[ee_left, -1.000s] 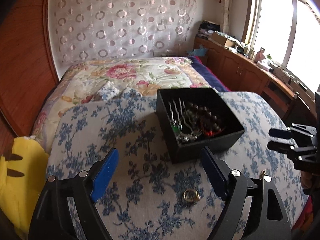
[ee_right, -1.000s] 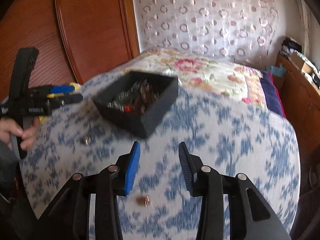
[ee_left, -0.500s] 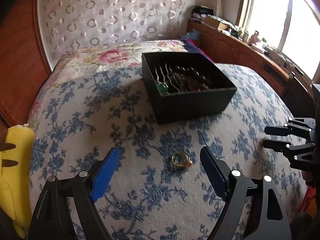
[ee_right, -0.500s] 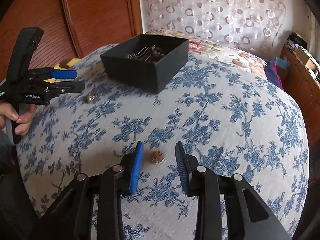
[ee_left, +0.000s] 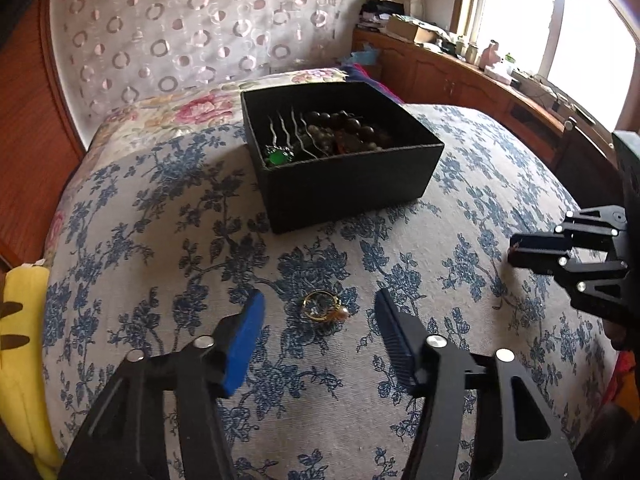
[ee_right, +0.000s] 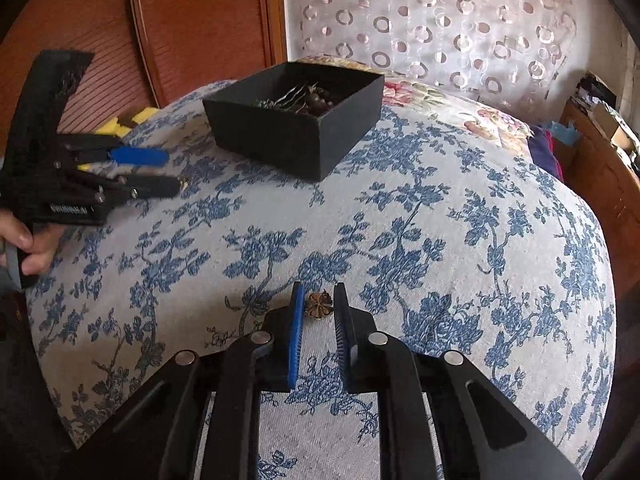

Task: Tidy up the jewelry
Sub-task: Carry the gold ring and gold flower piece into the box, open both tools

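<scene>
**Op:** Bedroom. Work surface is a soft cushion in white cloth printed with blue flowers (ee_left: 168, 240); wood panelling to one side, circle-patterned curtain behind, bright window along a cluttered wooden counter.

**Obs:** Targets?

**Op:** Open black square cardboard box (ee_left: 352, 184) holding beads and hairpins sits well beyond both pieces. My left gripper (ee_left: 320, 316) has just been closing; jaws stand apart around a gold ring with a small pearl (ee_left: 322, 309), pads not touching it. My right gripper (ee_right: 318, 304) has also been narrowing; a small bronze flower-shaped ornament (ee_right: 319, 305) sits between its pads, nearly or just touching. I can't tell if it's clamped.

**Obs:** Risks?

**Op:** I judge the cloth gives. Pads may pinch fabric, or the flat ring may slide out. The ornament could roll away.
</scene>
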Tool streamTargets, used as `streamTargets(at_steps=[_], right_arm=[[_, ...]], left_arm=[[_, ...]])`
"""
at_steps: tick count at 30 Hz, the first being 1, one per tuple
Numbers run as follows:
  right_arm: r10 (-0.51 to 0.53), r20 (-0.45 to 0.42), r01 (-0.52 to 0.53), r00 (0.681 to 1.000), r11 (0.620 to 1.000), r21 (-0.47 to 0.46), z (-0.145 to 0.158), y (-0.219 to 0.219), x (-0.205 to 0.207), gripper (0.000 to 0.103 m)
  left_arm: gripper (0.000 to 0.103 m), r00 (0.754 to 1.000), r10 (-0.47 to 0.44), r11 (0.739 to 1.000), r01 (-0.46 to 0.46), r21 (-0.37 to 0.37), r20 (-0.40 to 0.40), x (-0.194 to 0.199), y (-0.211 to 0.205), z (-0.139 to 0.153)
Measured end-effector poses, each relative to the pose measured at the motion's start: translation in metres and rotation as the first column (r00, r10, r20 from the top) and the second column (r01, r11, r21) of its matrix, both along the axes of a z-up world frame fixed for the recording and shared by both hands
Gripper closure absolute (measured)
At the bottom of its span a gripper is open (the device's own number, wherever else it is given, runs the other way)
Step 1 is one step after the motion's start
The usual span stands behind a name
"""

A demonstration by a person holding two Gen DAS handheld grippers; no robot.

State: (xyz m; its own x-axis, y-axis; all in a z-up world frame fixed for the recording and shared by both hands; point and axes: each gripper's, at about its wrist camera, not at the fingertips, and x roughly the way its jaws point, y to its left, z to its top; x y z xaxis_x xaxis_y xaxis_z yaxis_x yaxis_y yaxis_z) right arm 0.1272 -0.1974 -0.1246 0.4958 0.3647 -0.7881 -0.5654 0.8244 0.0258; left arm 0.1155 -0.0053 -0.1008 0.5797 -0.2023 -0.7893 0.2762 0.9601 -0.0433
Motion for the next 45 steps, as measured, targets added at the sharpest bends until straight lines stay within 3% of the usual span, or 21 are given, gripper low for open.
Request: streamTargets(at_steps=[3, 5, 10, 13, 21, 30, 45], right_arm=[[-0.006, 0.010, 0.006, 1.000, 1.000, 0.012, 0.003, 0.000, 0.002, 0.087], [-0.008, 0.015, 0.008, 1.000, 1.000, 0.015, 0.005, 0.000, 0.003, 0.087], [-0.009, 0.027, 0.008, 1.000, 1.000, 0.027, 0.011, -0.002, 0.003, 0.087], [-0.008, 0.031, 0.007, 0.999, 0.999, 0.031, 0.012, -0.002, 0.003, 0.087], [-0.003, 0.039, 0.001, 0.999, 0.999, 0.039, 0.017, 0.001, 0.008, 0.087], [0.023, 0.101, -0.031, 0.995, 0.997, 0.070, 0.040, 0.014, 0.029, 0.087], [0.062, 0.150, -0.082, 0.987, 0.988, 0.132, 0.065, 0.051, 0.077, 0.086]], left_arm=[[0.054, 1.000, -0.003, 1.000, 0.003, 0.018, -0.002, 0.001, -0.003, -0.003], [0.062, 1.000, -0.004, 1.000, 0.004, 0.027, -0.008, 0.002, -0.004, -0.005], [0.065, 1.000, 0.001, 0.999, -0.001, 0.037, -0.005, 0.002, -0.003, -0.008], [0.080, 1.000, -0.003, 0.999, 0.003, 0.044, 0.003, 0.002, -0.004, -0.007], [0.080, 1.000, 0.010, 1.000, -0.010, 0.004, 0.009, 0.002, 0.001, -0.003], [0.080, 0.997, 0.041, 0.998, -0.038, -0.039, 0.065, 0.012, 0.008, 0.023], [0.080, 0.985, 0.070, 0.997, -0.064, -0.044, 0.159, 0.046, 0.017, 0.062]])
